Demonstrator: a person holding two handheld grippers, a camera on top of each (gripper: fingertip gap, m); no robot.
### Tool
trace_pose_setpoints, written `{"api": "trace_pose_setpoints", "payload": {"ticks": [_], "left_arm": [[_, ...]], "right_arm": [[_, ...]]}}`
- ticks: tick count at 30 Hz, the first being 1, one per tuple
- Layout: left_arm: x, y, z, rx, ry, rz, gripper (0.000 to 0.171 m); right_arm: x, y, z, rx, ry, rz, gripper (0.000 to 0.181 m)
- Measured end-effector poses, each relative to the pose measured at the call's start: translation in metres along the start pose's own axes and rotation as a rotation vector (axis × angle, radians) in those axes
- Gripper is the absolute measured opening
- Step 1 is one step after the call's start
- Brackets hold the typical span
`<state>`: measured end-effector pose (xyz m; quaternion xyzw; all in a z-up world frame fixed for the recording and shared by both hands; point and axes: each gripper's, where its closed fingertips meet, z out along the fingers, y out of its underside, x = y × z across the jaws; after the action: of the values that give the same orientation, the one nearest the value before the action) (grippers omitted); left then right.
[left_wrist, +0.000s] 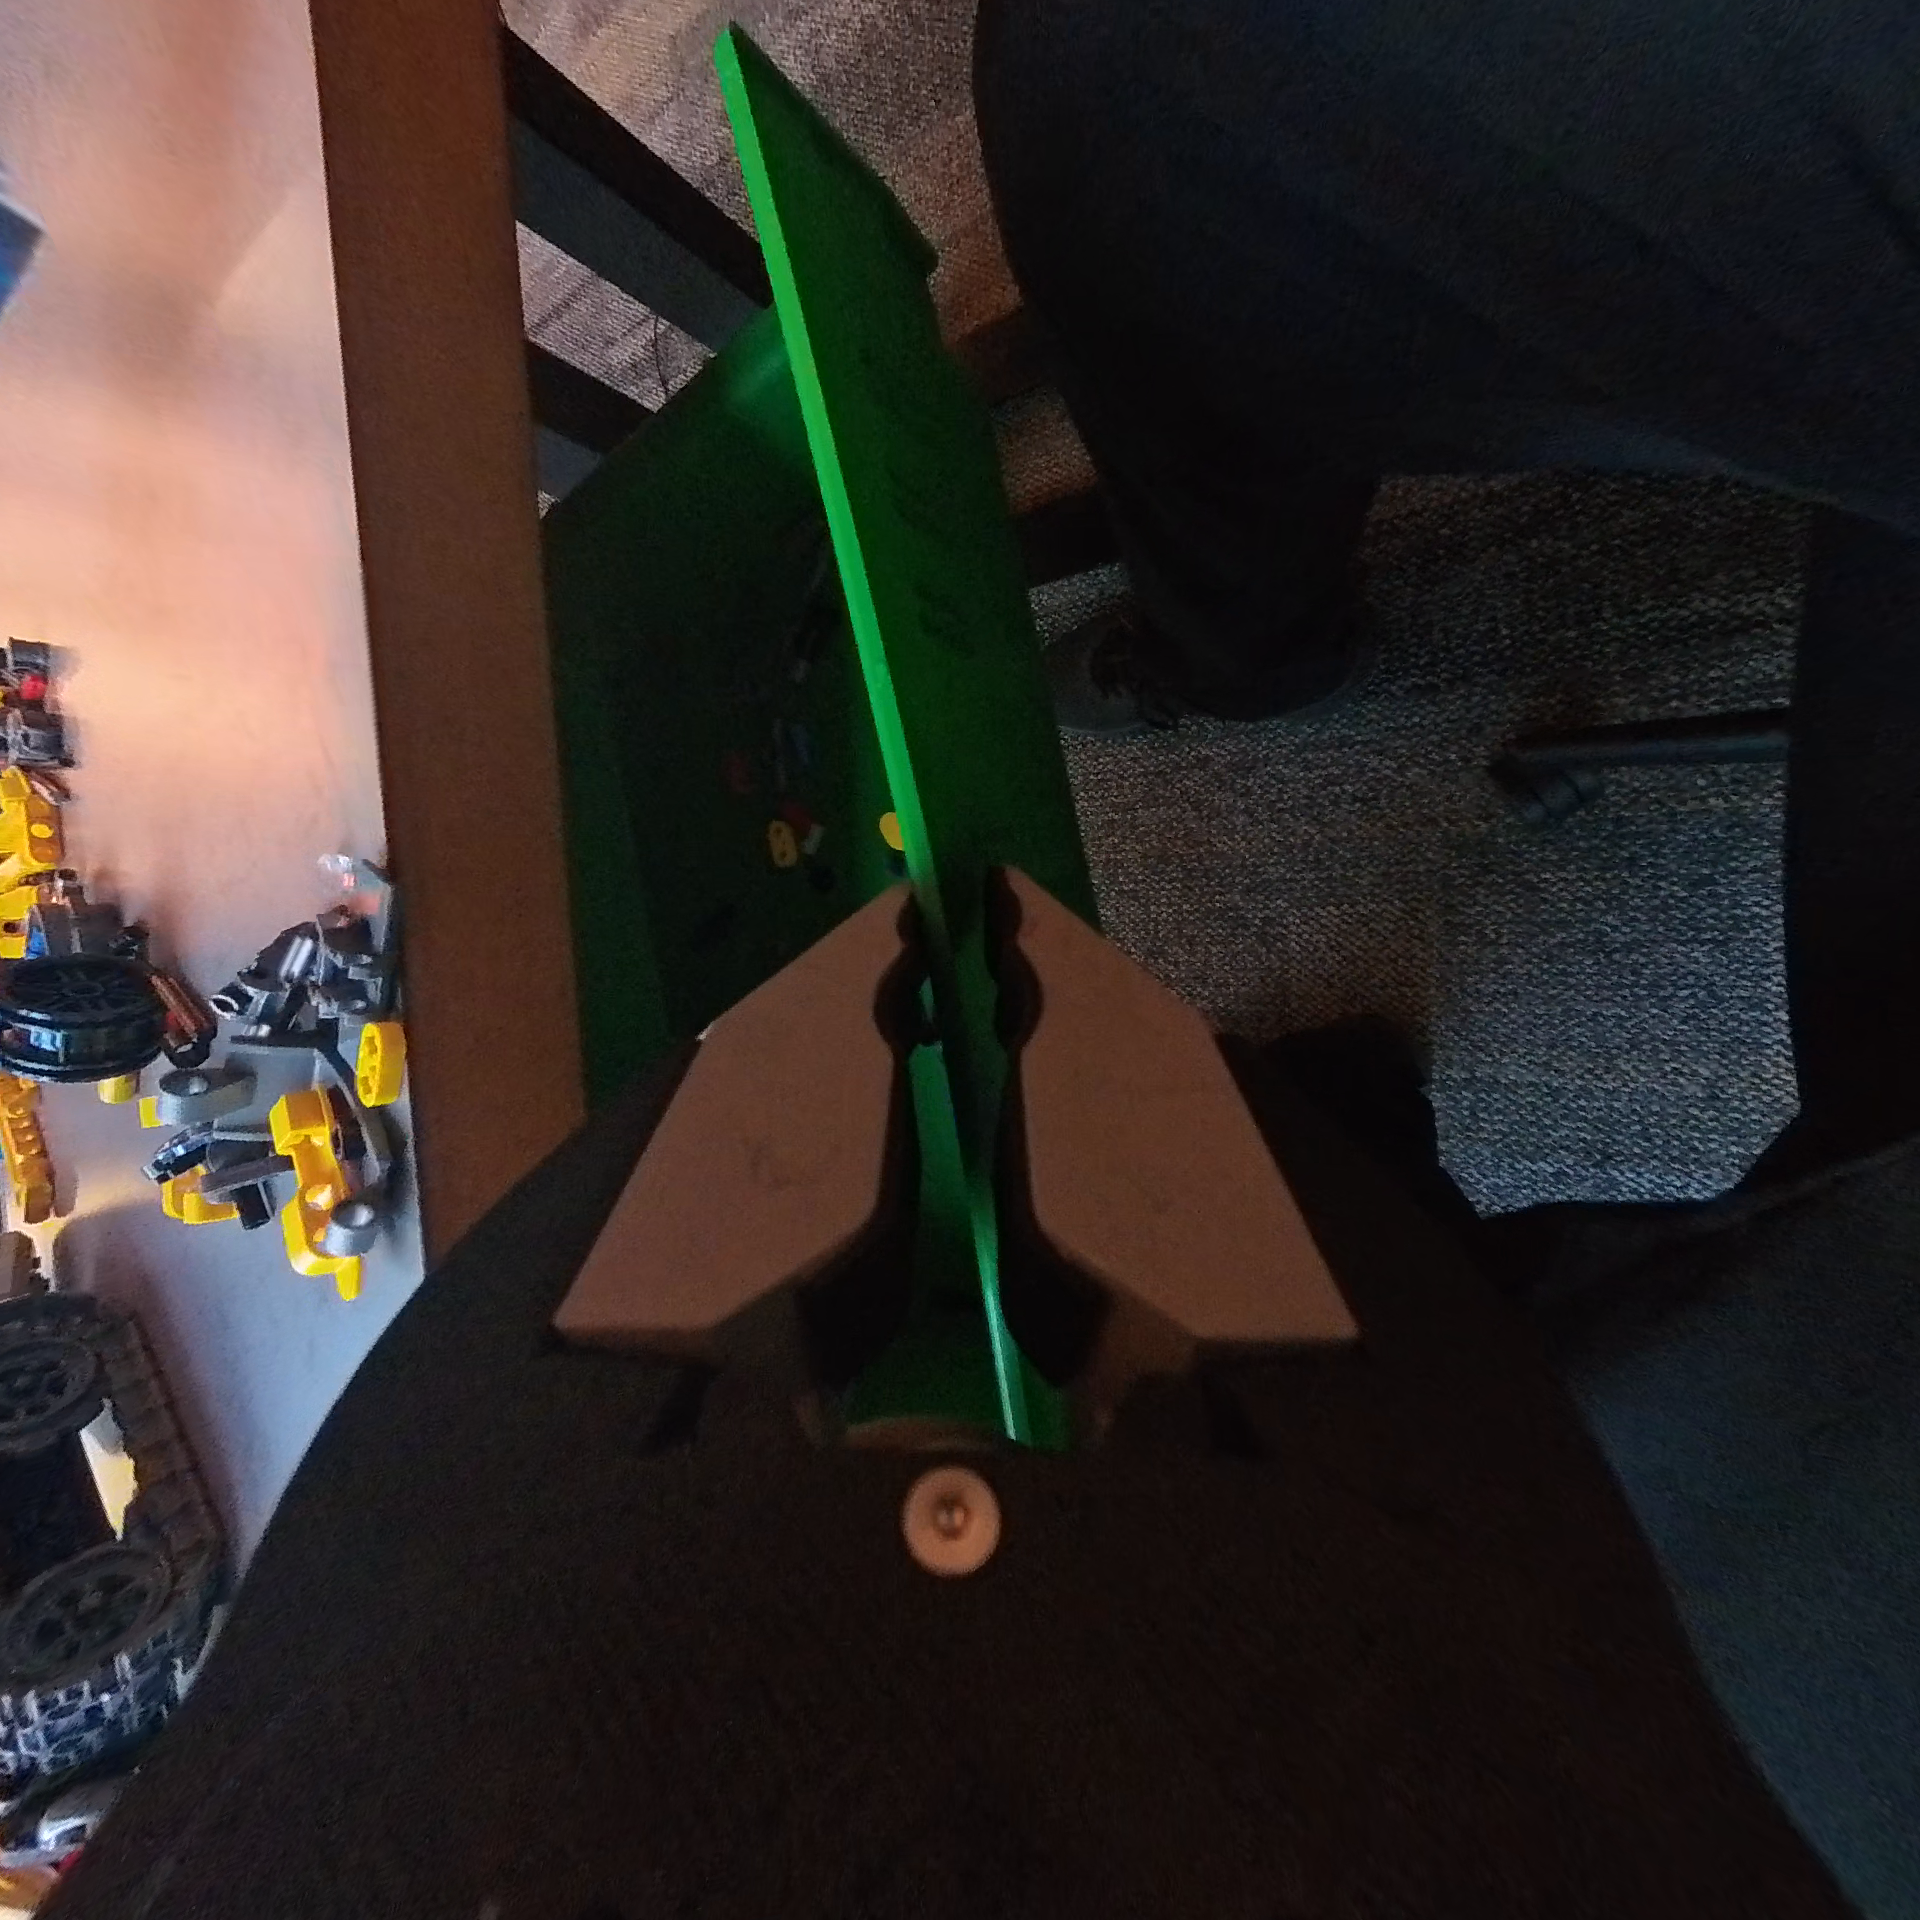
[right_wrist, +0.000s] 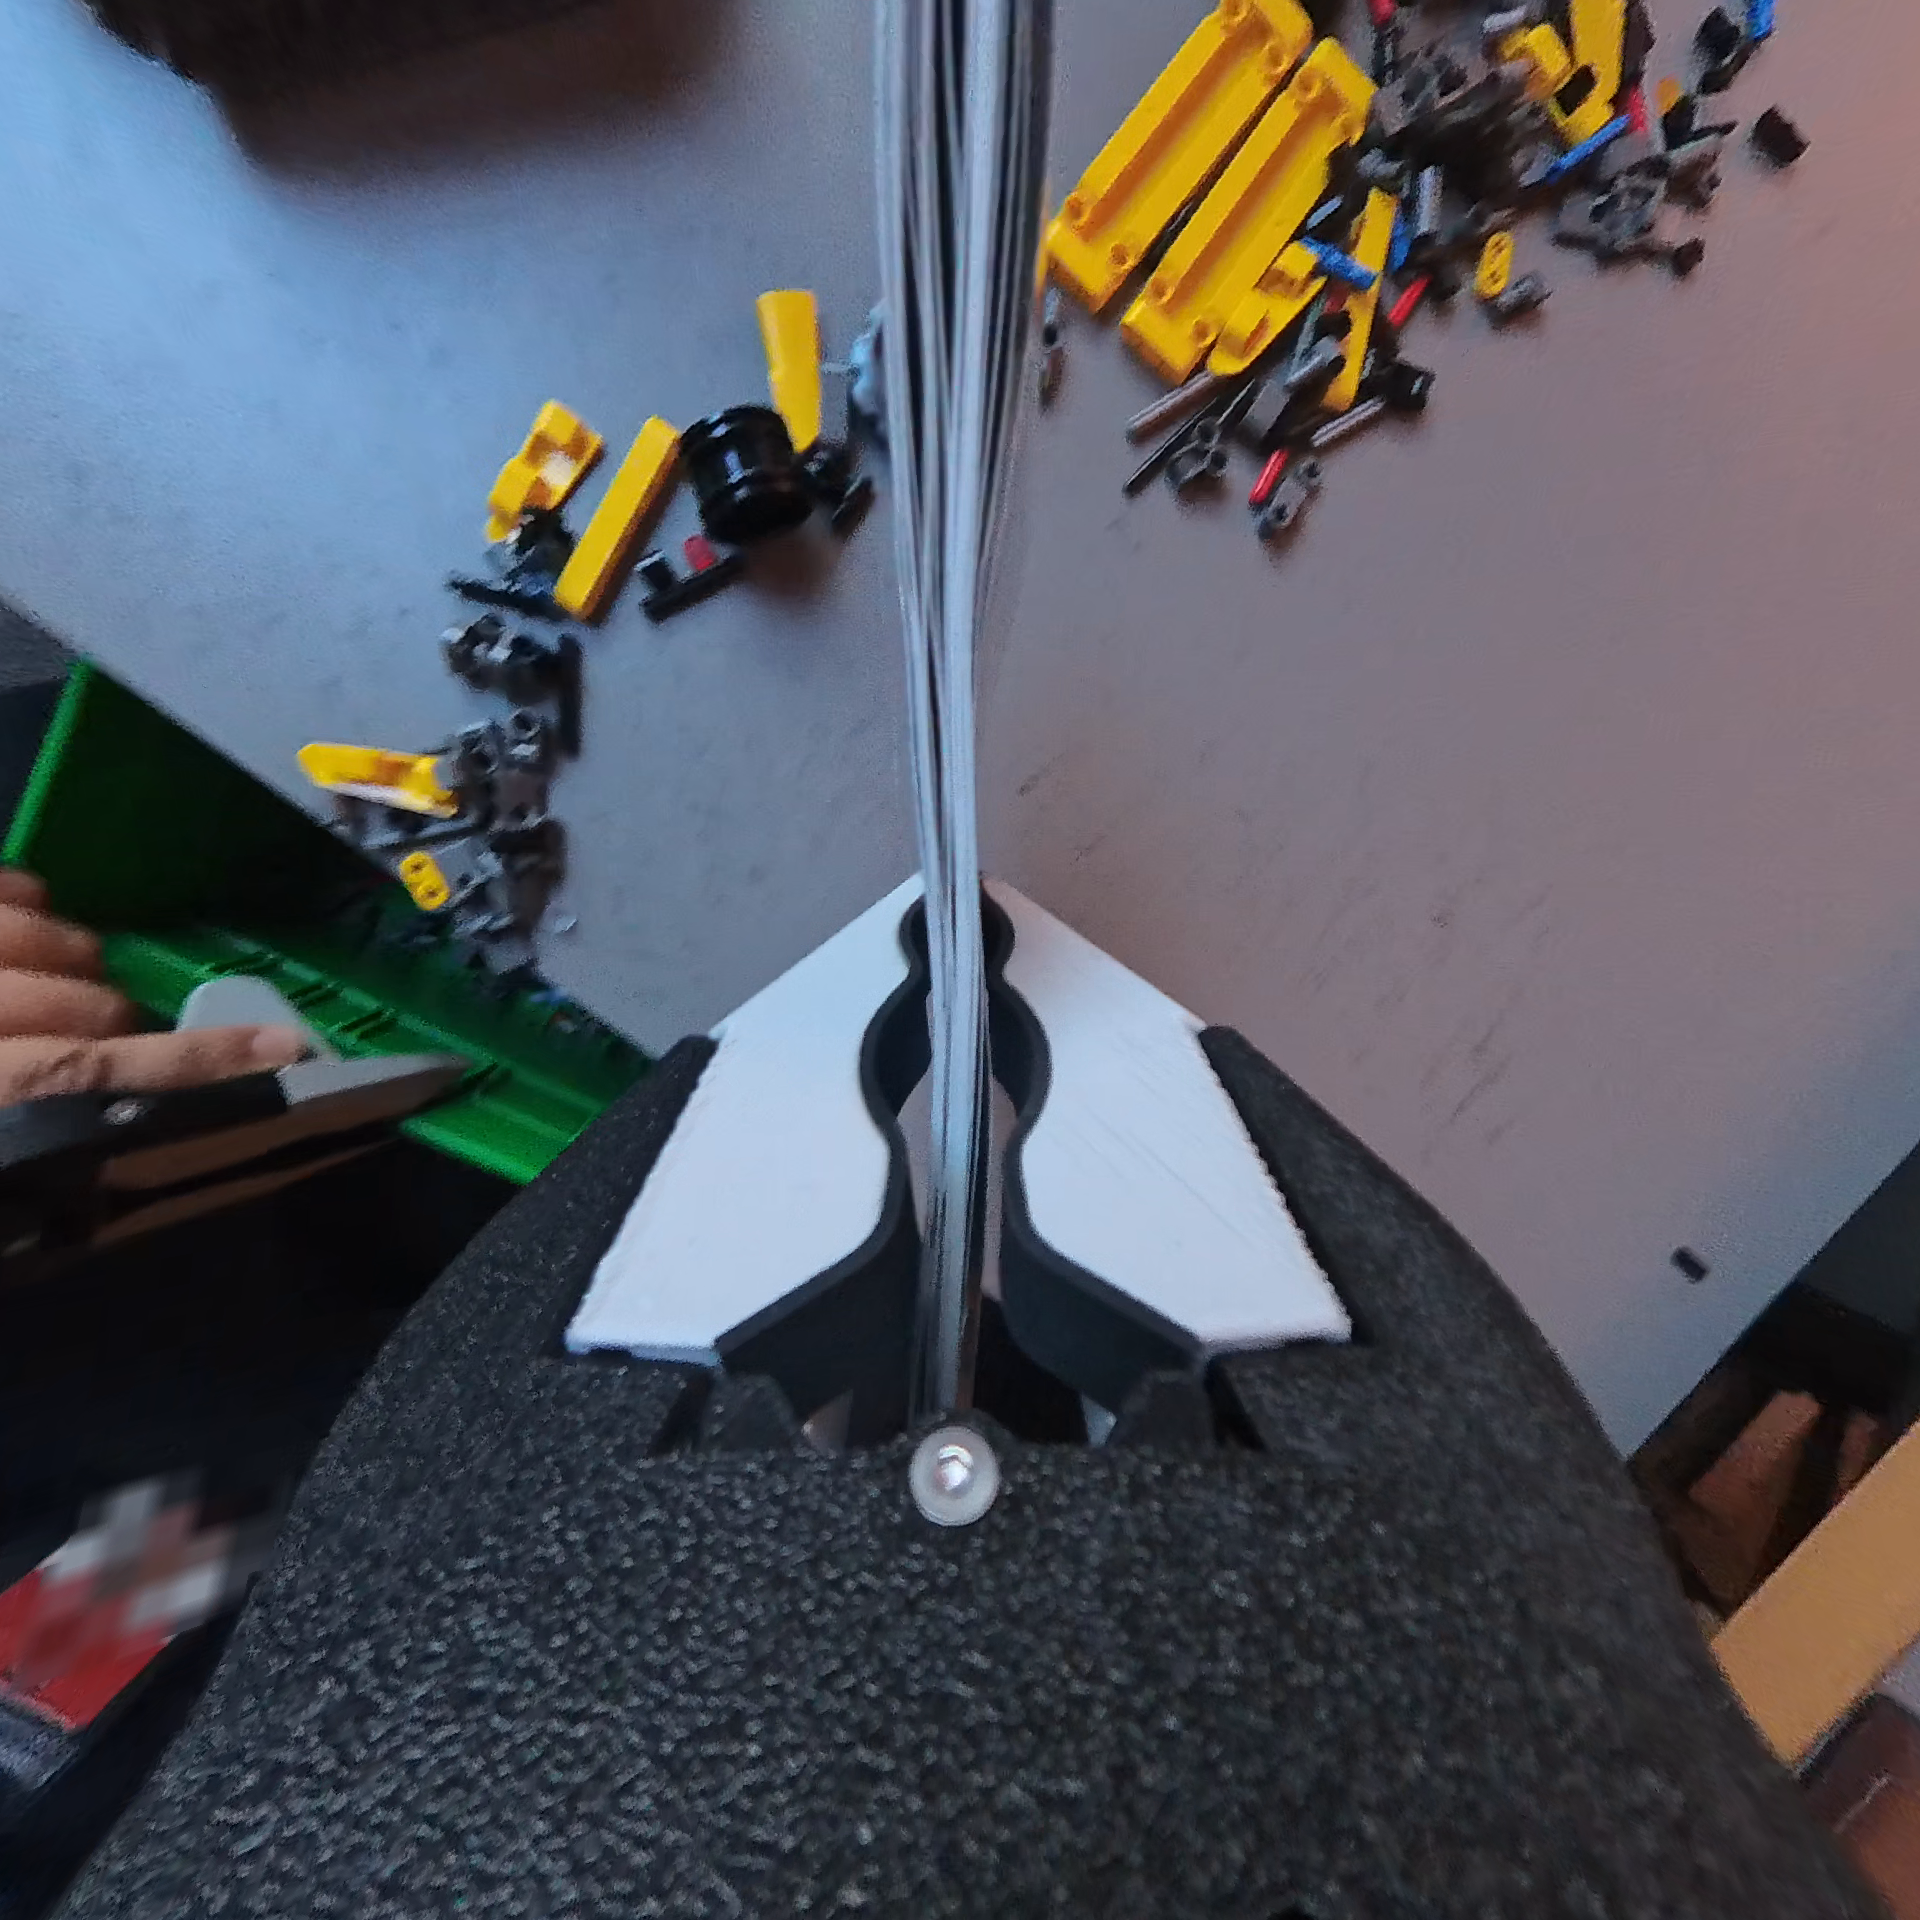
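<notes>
Green flat plastic tray (left_wrist: 914, 623), edge-on, is clamped between the left gripper (left_wrist: 951, 914) fingers, long axis running up the frame centre; grey worktop (left_wrist: 208, 520) at left. Right wrist view: right gripper (right_wrist: 956, 904) fingers are closed on a shiny metal rod (right_wrist: 951, 520) pointing straight up-frame; yellow and black building-toy parts (right_wrist: 1247, 229) lie upper right.

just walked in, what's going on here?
A person holds a gripper in each hand. The left gripper is shut on the wall of a green tray, held off the table edge over the carpet, a few small parts inside. The right gripper is shut on a shiny metal tool above the table, where yellow and black building pieces lie scattered.
</notes>
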<state>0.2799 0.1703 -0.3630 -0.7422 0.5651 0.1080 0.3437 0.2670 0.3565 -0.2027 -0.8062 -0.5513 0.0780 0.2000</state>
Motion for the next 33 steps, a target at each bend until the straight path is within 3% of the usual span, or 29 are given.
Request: {"api": "trace_pose_setpoints", "payload": {"ticks": [7, 13, 18, 33], "left_arm": [[0.002, 0.005, -0.001, -0.01, 0.003, -0.012, 0.007], [0.007, 0.008, 0.0, -0.025, 0.018, -0.019, 0.006], [0.009, 0.011, -0.002, -0.034, 0.024, -0.026, 0.006], [0.006, 0.019, -0.016, -0.062, 0.012, -0.009, 0.008]], "right_arm": [[0.018, -0.043, 0.046, -0.022, 0.129, -0.124, 0.0], [0.01, -0.059, 0.076, -0.077, 0.144, -0.262, 0.0], [-0.028, -0.059, 0.075, -0.1, 0.022, -0.298, 0.0], [-0.078, -0.033, 0.061, -0.105, -0.041, -0.271, 0.0]]}}
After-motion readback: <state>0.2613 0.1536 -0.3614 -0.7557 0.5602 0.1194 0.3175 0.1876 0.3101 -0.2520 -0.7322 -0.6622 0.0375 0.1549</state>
